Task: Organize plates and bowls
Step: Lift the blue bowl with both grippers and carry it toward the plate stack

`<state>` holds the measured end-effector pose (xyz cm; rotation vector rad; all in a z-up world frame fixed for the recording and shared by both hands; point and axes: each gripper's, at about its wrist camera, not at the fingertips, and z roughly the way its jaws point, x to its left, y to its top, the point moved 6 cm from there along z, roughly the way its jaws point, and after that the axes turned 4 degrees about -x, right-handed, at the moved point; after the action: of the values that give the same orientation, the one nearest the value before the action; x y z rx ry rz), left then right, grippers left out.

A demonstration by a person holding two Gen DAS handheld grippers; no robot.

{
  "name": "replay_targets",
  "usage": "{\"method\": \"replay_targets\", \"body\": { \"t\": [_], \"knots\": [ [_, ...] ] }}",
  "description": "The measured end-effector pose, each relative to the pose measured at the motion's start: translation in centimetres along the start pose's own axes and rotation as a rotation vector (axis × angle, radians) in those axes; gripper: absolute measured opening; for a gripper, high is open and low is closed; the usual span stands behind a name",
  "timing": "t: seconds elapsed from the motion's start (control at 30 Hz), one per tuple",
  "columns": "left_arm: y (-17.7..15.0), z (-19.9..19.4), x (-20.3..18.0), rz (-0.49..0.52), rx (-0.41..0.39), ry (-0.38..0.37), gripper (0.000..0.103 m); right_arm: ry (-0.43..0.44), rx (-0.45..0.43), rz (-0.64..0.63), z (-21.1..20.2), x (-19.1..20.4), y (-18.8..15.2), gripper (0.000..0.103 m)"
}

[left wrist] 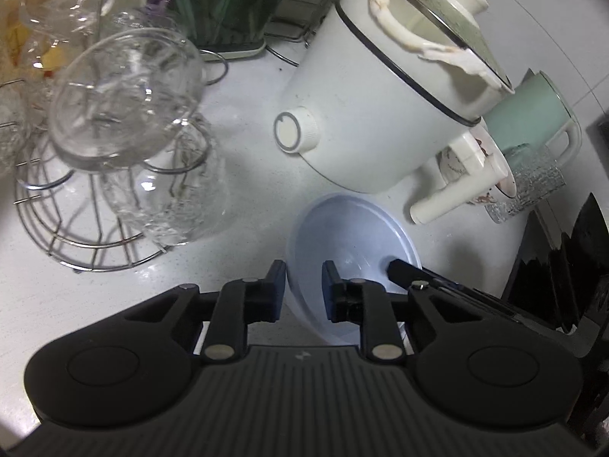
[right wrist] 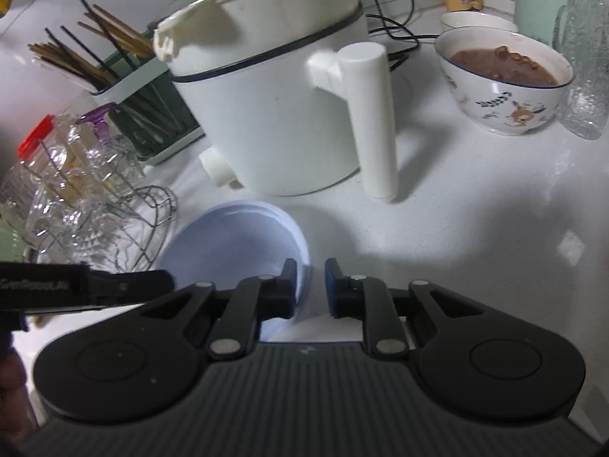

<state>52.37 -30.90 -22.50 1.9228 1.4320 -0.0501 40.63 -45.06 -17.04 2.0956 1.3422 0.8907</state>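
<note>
Left tongs [left wrist: 303, 283] and right tongs [right wrist: 310, 283] straddling blue bowl [left wrist: 350, 228] rim, jaws parted

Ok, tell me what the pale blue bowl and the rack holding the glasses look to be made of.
Pale blue bowl: probably plastic, thin-walled, slightly translucent, with a soft satin sheen; glazed ceramic can't be ruled out.
Wire rack: metal, likely stainless or chromed steel, thin bright rods with mirror-like glints.

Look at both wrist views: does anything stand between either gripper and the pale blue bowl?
Nothing visible does. The left gripper already straddles the blue bowl's near rim, and the right gripper sits at its opposite rim. The white pot and the glass rack stand beyond and beside the bowl.
</note>
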Motion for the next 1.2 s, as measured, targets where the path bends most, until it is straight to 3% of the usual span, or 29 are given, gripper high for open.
{"method": "replay_targets", "body": {
  "t": [0.57,1.2],
  "knots": [
    [3.0,-2.9,-1.6,0.057,-0.059,-0.035,0.024,0.047,-0.045,0.062,-2.4,1.0,1.2,0.018],
    [0.5,-14.0,-2.0,-0.004,-0.072,-0.011,0.024,0.101,0.010,0.041,-10.0,4.8,0.4,0.018]
  ]
}}
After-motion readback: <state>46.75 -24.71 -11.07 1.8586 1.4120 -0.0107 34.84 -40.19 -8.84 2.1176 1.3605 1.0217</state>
